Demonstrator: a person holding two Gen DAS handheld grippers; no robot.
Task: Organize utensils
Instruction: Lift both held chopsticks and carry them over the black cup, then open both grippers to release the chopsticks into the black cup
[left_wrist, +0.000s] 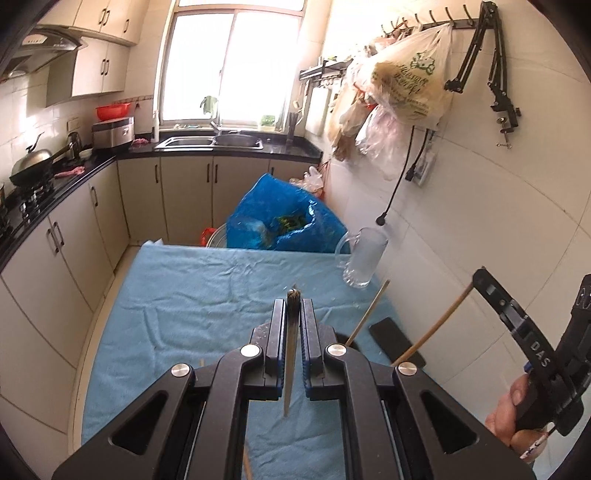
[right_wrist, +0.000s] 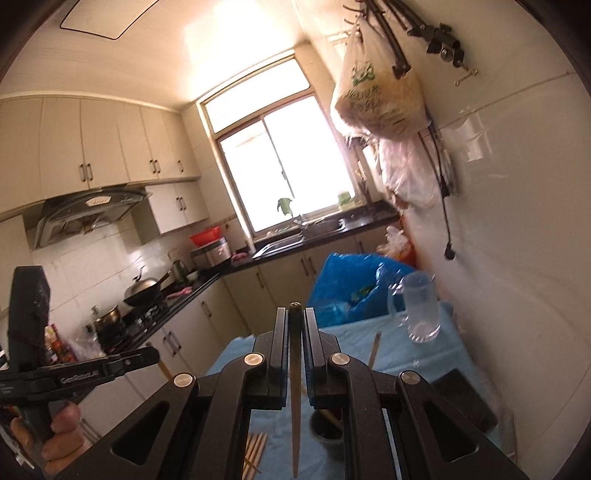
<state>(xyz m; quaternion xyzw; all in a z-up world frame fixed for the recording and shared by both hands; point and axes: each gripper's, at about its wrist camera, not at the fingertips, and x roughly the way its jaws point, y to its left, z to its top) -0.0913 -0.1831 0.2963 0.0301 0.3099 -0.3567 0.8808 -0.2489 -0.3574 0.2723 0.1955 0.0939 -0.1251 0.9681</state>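
Both my tongs hover above the blue desk (left_wrist: 184, 295): left tongs (left_wrist: 293, 314) and right tongs (right_wrist: 295, 325) tilted downward, each clamping one chopstick (left_wrist: 290, 369).

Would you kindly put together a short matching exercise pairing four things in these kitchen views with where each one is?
Things:
1. chopstick
2. glass mug
3. printed plastic bag
4. wok

Places:
A. hanging from the wall hooks
B. on the stove
C. clamped in the left gripper
D. standing at the far right of the blue cloth

Pairs: 1-C, 2-D, 3-A, 4-B
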